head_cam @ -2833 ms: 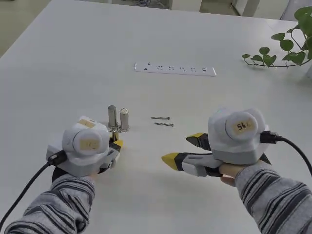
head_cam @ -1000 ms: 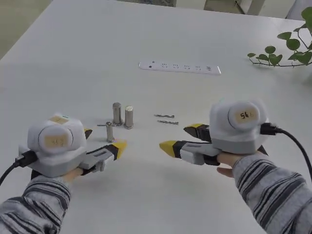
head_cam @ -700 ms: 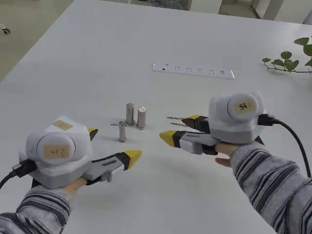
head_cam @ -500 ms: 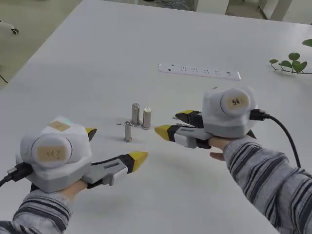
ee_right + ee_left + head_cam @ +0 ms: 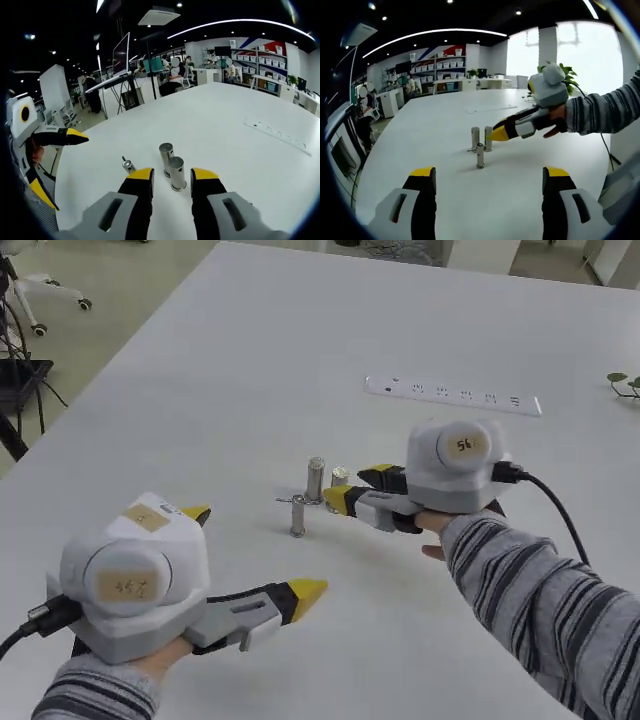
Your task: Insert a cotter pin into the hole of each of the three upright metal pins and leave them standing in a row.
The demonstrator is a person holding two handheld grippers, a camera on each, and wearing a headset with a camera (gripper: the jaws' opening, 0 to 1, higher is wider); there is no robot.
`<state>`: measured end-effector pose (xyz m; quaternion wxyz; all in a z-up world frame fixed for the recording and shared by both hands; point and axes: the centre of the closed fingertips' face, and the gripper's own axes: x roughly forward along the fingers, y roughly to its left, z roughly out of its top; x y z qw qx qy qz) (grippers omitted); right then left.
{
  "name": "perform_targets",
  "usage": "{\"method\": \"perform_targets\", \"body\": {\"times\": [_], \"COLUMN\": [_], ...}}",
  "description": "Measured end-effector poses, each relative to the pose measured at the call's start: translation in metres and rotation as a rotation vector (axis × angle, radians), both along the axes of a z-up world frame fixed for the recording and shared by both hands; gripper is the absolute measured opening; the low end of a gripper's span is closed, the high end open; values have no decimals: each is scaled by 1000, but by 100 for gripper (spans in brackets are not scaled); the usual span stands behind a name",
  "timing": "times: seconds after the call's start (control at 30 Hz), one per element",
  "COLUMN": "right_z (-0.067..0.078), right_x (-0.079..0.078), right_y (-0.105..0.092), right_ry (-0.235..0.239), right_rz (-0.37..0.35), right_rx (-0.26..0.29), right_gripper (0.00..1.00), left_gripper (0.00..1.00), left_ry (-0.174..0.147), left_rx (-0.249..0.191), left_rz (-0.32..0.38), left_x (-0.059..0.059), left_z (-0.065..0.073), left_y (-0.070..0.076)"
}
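By metal pins (image 5: pixel 316 480), right tool (image 5: pixel 352 486), level

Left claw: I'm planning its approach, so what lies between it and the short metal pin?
Only bare table lies between the left claw and the short metal pin; the left gripper view shows it.

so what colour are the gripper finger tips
Yellow fingertips, best seen in the left gripper view.

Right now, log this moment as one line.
left hand-held gripper: open, empty | right hand-held gripper: open, at bare metal pin | cotter pin: through one small pin
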<state>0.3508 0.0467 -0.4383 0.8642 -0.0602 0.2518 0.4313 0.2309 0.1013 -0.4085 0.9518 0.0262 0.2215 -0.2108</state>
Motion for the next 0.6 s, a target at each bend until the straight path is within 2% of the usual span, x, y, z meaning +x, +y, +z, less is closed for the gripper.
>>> {"method": "perform_targets", "body": {"times": [0.13, 0.33, 0.6], "right_z": [-6, -8, -6], "right_x": [7, 9, 6], "right_y": [4, 6, 5], "right_ry": [14, 21, 15], "right_rz": [-2, -12, -41], "right_rx": [-6, -10, -19], "right_gripper": [20, 13, 10], "left_gripper": [87, 87, 86], "left_ry": [1, -17, -7], "left_rx": [6, 8, 0], "left_rz": [-5, -9, -11], "left_x": [-6, -14, -23], "left_z": [3, 11, 8], "left_y": [1, 3, -1]}}
